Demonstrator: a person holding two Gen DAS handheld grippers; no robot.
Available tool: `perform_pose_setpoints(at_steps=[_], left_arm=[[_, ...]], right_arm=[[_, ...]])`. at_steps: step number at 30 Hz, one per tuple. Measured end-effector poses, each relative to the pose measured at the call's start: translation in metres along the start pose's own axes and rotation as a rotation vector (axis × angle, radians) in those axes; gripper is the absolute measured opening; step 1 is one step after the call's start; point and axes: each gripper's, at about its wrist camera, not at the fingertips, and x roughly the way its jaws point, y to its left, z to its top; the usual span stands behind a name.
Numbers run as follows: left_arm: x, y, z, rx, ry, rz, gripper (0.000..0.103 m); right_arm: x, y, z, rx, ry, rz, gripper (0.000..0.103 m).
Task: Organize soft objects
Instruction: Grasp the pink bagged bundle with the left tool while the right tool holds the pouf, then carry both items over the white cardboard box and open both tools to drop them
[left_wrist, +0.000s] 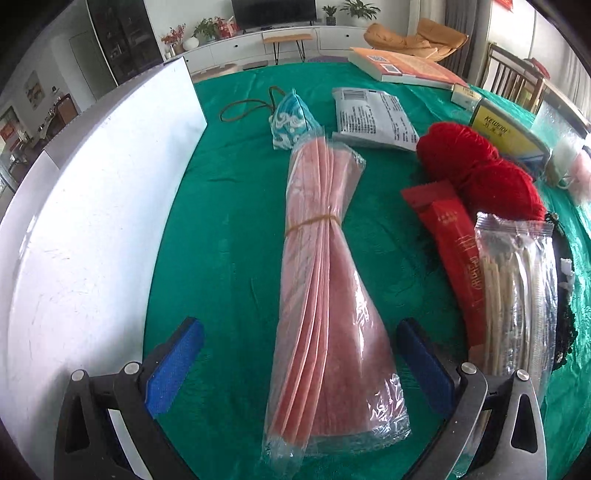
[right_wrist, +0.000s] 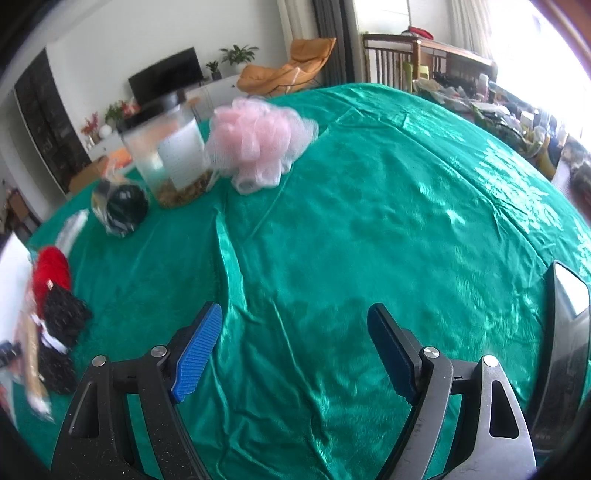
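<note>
The left gripper (left_wrist: 299, 363) stands wide, its blue pads on either side of the near end of a pink bundle in clear plastic (left_wrist: 325, 280), which lies on the green satin cloth (left_wrist: 229, 206) and runs straight ahead between the fingers, cinched at mid-length by a rubber band (left_wrist: 314, 223); whether the pads touch the wrap cannot be told. Just to its left stands a white board (left_wrist: 85, 206). To its right lie a clear bag of pale sticks (left_wrist: 517, 291) and a red packet (left_wrist: 454, 254), with red yarn (left_wrist: 476, 166) beyond them. Ahead of the bundle's far end sit a teal patterned pouch (left_wrist: 291, 120) and a grey printed packet (left_wrist: 373, 118), farther still a book (left_wrist: 402, 64) at the table's edge.

The right gripper (right_wrist: 295, 343) is also spread wide, holding nothing over bare, wrinkled cloth (right_wrist: 369, 221). Far ahead to its left rests a pink mesh sponge (right_wrist: 258, 138), touching a clear jar with a black lid (right_wrist: 170, 147); a dark bagged ball (right_wrist: 120, 208) lies nearer.

Beyond the table, a white low cabinet (left_wrist: 291, 37) carries a television and plants, with an orange lounge chair (right_wrist: 288, 72) beside it.
</note>
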Motion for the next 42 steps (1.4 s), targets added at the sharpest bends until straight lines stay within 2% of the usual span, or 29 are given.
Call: perform_pose_setpoints(at_steps=[3,6,8,10,11,12,13,16,19,22,24,26,30,32,35,36,37,38,39,40,42], left_arm=[[0.002,-0.001,0.000,-0.006,-0.005,-0.010,0.103],[0.002,-0.004,0.001,0.014,-0.013,-0.009,0.103],[0.001,-0.003,0.000,0.015,-0.015,-0.041,0.096],[-0.004,0.001,0.001,-0.006,-0.025,-0.095,0.059],[-0.006,0.001,0.003,0.001,-0.032,-0.081,0.048],[-0.008,0.002,0.005,0.011,-0.038,-0.081,0.034],[-0.010,0.005,0.006,0.005,-0.039,-0.108,0.032],[-0.024,0.015,0.009,-0.058,-0.078,-0.183,0.029],[-0.048,0.024,0.012,-0.109,-0.136,-0.254,0.029],[-0.080,0.040,0.010,-0.153,-0.192,-0.324,0.029],[-0.103,0.057,0.007,-0.179,-0.234,-0.350,0.029],[-0.127,0.080,0.003,-0.203,-0.271,-0.358,0.029],[-0.169,0.143,-0.020,-0.240,-0.327,-0.271,0.029],[-0.183,0.177,-0.035,-0.263,-0.334,-0.194,0.029],[-0.193,0.226,-0.060,-0.313,-0.323,-0.056,0.032],[-0.195,0.240,-0.070,-0.337,-0.316,-0.005,0.043],[-0.194,0.252,-0.079,-0.357,-0.307,0.047,0.062],[-0.193,0.260,-0.087,-0.374,-0.299,0.095,0.074],[-0.191,0.267,-0.094,-0.388,-0.298,0.133,0.093],[-0.188,0.272,-0.100,-0.395,-0.306,0.159,0.097],[-0.183,0.272,-0.107,-0.394,-0.300,0.182,0.097]], right_arm=[[0.011,0.000,0.060,0.040,-0.012,0.040,0.084],[0.046,0.017,0.107,0.024,0.048,0.118,0.084],[0.081,0.027,0.123,0.028,0.121,0.170,0.084],[0.113,0.031,0.127,0.042,0.193,0.150,0.082],[0.124,0.030,0.126,0.049,0.213,0.142,0.078],[0.130,0.029,0.126,0.050,0.220,0.124,0.036],[0.129,0.027,0.125,0.055,0.207,0.108,0.020],[0.098,0.018,0.130,0.058,0.082,0.130,0.020],[0.052,0.025,0.138,0.009,-0.017,0.133,0.020],[0.001,0.054,0.142,-0.108,-0.084,0.133,0.020],[-0.033,0.082,0.136,-0.187,-0.114,0.166,0.020],[-0.065,0.118,0.120,-0.244,-0.123,0.238,0.020],[-0.115,0.209,0.065,-0.331,-0.095,0.466,0.020],[-0.132,0.264,0.033,-0.396,-0.057,0.593,0.020],[-0.146,0.346,-0.015,-0.468,0.044,0.779,0.020],[-0.147,0.369,-0.031,-0.487,0.077,0.826,0.021],[-0.148,0.392,-0.045,-0.508,0.101,0.862,0.023],[-0.147,0.410,-0.058,-0.530,0.122,0.888,0.028],[-0.144,0.428,-0.071,-0.555,0.153,0.908,0.048],[-0.137,0.439,-0.082,-0.574,0.191,0.927,0.073],[-0.125,0.445,-0.098,-0.592,0.219,0.915,0.074]])
